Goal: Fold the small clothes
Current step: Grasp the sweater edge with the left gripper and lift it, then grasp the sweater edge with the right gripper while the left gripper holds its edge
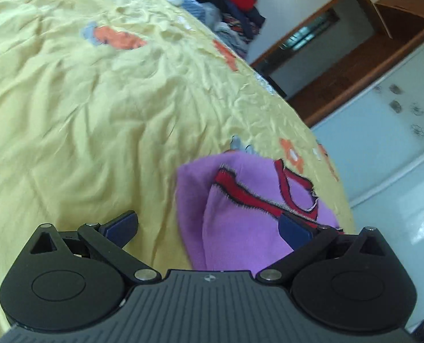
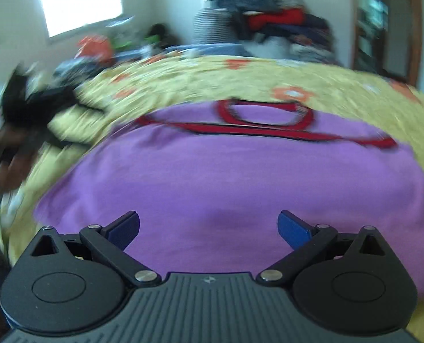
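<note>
A small purple top (image 2: 226, 177) with red trim lies on the yellow flowered bedspread (image 1: 97, 114), near its edge, partly folded over on itself. My right gripper (image 2: 209, 228) hangs low over the top's plain lower part, fingers spread wide and holding nothing, likely lined up to take the hem. My left gripper (image 1: 209, 228) sits at the garment's side, fingers equally spread and empty, one blue pad (image 1: 293, 230) over the red trim, the other over bare bedspread. A heap of clothes (image 2: 269, 20) waits at the far end.
</note>
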### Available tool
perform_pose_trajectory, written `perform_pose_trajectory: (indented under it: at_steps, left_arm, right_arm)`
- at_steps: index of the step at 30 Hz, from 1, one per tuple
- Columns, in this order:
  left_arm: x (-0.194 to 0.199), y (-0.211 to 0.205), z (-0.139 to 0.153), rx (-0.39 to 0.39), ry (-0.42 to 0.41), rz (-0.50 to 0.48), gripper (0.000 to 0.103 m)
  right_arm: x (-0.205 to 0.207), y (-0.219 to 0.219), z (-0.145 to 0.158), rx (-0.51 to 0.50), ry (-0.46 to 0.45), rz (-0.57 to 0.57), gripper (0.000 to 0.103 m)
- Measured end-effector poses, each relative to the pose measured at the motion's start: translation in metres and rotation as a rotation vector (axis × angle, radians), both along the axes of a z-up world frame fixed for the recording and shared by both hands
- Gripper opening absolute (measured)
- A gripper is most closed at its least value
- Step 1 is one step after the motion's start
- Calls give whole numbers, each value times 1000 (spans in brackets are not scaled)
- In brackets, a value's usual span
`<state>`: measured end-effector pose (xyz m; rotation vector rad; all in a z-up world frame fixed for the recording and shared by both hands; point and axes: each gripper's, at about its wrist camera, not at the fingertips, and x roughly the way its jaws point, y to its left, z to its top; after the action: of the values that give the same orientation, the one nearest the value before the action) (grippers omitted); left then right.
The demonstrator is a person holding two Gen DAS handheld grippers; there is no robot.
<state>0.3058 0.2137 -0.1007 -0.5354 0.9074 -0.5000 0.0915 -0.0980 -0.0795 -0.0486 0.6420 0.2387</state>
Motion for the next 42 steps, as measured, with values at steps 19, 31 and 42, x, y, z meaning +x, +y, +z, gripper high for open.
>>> perform_pose_trajectory:
  at_steps: [19, 31, 42]
  left_arm:
    - [78, -50, -35, -113, 259, -252, 8]
    - [65, -29, -42, -280, 257, -175, 7]
    - [54, -29, -40, -404, 276, -124, 7]
  right_arm:
    - [-14, 169, -20, -564, -217, 369, 103]
    - [-12, 217, -38, -690, -266, 432, 103]
    - [9, 191, -25, -487, -200, 348, 7]
